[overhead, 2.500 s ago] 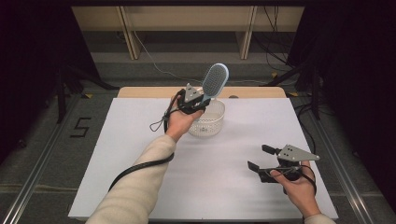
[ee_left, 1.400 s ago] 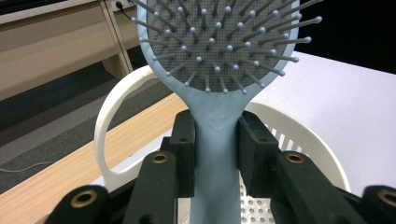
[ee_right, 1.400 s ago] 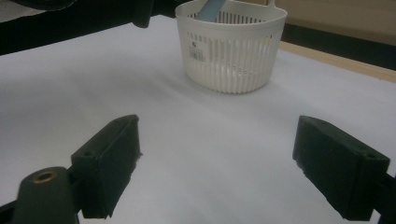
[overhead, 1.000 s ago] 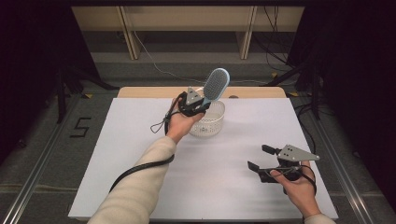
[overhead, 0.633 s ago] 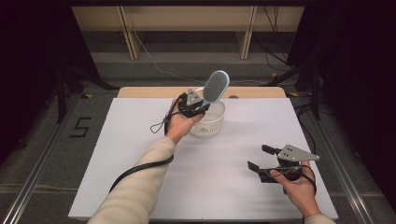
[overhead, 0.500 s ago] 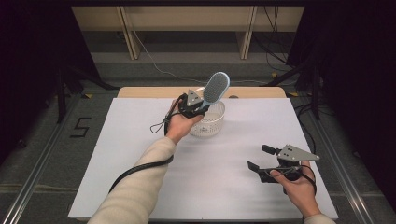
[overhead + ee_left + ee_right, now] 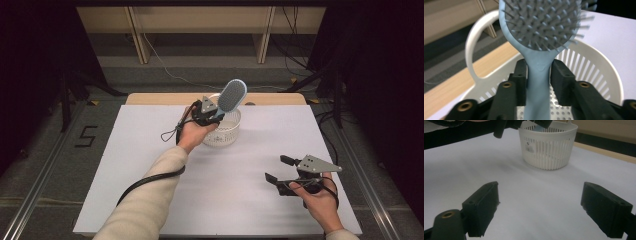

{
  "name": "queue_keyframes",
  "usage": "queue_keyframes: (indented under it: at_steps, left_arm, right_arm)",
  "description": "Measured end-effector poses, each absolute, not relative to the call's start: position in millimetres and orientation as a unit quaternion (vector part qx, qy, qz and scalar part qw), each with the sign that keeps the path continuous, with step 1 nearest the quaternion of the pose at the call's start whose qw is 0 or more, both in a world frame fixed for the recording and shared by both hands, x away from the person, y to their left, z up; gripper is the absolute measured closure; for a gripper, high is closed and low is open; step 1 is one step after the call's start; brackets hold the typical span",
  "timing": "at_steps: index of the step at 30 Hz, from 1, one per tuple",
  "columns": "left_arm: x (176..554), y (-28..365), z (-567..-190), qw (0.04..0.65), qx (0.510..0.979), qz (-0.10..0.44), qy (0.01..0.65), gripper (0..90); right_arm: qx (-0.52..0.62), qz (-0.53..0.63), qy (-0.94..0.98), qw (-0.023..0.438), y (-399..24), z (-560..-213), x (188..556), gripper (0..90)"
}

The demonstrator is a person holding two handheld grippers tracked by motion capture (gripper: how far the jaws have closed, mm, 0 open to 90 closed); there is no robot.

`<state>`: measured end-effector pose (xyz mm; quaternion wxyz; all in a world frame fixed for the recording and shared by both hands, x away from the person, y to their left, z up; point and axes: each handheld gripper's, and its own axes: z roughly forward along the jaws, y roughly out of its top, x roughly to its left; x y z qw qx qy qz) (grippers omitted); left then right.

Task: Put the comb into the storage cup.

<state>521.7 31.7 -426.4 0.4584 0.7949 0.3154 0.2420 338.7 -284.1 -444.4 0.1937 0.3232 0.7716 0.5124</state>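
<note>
The left tongs [image 7: 537,75] had just been loosening, with the blue hairbrush [image 7: 541,27] handle between them, above the white basket [image 7: 222,131]. The right tongs [image 7: 540,212] stood wide apart, well away from the basket, over the tabletop [image 7: 125,165].

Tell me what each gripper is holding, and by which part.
The left gripper holds the blue hairbrush by its handle, just below the head, over the white basket. Its jaws have just been opening. The right gripper holds nothing.
</note>
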Motion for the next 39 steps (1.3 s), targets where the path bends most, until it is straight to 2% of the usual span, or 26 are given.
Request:
queue_keyframes:
  at_steps: [4,20,22,25,30,39]
  left_arm:
    - [521.2,31.8,-427.7,0.444,0.803,0.24,0.318,59.0]
    - [496.7,54.4,-396.2,0.444,0.804,0.2,0.341,16.5]
    - [493.4,57.4,-394.3,0.442,0.805,0.204,0.34,14.0]
    - [487.6,64.0,-391.2,0.44,0.802,0.206,0.348,4.5]
    - [475.2,78.0,-389.5,0.438,0.802,0.206,0.35,0.0]
    - [455.4,105.2,-391.8,0.432,0.798,0.217,0.36,0.0]
  right_arm:
    - [0.324,0.513,0.771,0.194,-284.3,-444.3,338.7,15.5]
    - [0.324,0.511,0.772,0.196,-283.4,-444.5,338.6,15.5]
    - [0.324,0.511,0.772,0.196,-283.3,-444.4,338.5,15.5]
    - [0.325,0.51,0.772,0.197,-283.8,-444.2,338.4,15.5]
    - [0.325,0.51,0.771,0.198,-283.9,-444.3,338.6,15.5]
    - [0.328,0.508,0.771,0.199,-285.1,-443.9,338.8,15.5]
